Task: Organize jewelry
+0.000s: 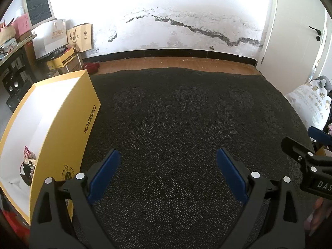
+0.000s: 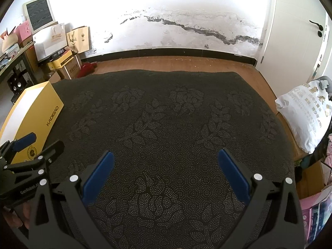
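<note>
A yellow open box [image 1: 68, 124] with a white inside stands at the left edge of a dark flower-patterned table cover [image 1: 176, 124]. Small jewelry pieces [image 1: 29, 166], pink and dark, lie in its near corner. My left gripper [image 1: 168, 155] hovers open over the cover just right of the box, nothing between its blue pads. My right gripper [image 2: 166, 157] is open too, over the cover's middle, holding nothing. In the right wrist view the box [image 2: 37, 112] sits far left, with the left gripper [image 2: 35, 145] in front of it. The right gripper [image 1: 305, 145] shows at the right edge of the left wrist view.
Past the cover lie a wooden floor [image 2: 176, 64] and a cracked white wall. Cardboard boxes and paper bags [image 1: 60, 41] are stacked at the back left. A white printed sack [image 2: 307, 116] sits at the right, near a white door [image 2: 296, 31].
</note>
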### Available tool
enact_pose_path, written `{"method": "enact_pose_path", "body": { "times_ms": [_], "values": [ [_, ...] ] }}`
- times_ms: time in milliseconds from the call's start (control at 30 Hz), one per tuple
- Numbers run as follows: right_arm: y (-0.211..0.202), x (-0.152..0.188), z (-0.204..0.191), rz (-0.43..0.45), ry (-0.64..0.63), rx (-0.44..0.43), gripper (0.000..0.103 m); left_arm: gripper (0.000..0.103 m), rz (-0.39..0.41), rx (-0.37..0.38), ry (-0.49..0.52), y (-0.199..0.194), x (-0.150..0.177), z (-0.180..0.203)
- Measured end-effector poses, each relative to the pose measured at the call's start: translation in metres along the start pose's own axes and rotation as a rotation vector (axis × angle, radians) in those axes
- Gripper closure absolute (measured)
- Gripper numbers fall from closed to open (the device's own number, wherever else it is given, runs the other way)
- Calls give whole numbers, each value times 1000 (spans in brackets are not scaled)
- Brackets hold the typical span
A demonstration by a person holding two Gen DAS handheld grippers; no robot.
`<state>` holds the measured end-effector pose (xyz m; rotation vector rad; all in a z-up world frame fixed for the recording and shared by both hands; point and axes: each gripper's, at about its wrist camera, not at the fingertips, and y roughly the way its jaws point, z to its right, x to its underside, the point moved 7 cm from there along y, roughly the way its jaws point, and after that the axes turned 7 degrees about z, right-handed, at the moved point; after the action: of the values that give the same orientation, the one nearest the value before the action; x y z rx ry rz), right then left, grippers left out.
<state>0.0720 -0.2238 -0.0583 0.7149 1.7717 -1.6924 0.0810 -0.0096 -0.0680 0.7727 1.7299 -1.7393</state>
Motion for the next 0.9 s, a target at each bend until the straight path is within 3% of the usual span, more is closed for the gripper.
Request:
{"method": "enact_pose_path", "body": {
  "times_ms": [900],
  "values": [
    [-1,-2,0,2,3,-3,6,11,-1,0,6,0,0,2]
  ]
}}
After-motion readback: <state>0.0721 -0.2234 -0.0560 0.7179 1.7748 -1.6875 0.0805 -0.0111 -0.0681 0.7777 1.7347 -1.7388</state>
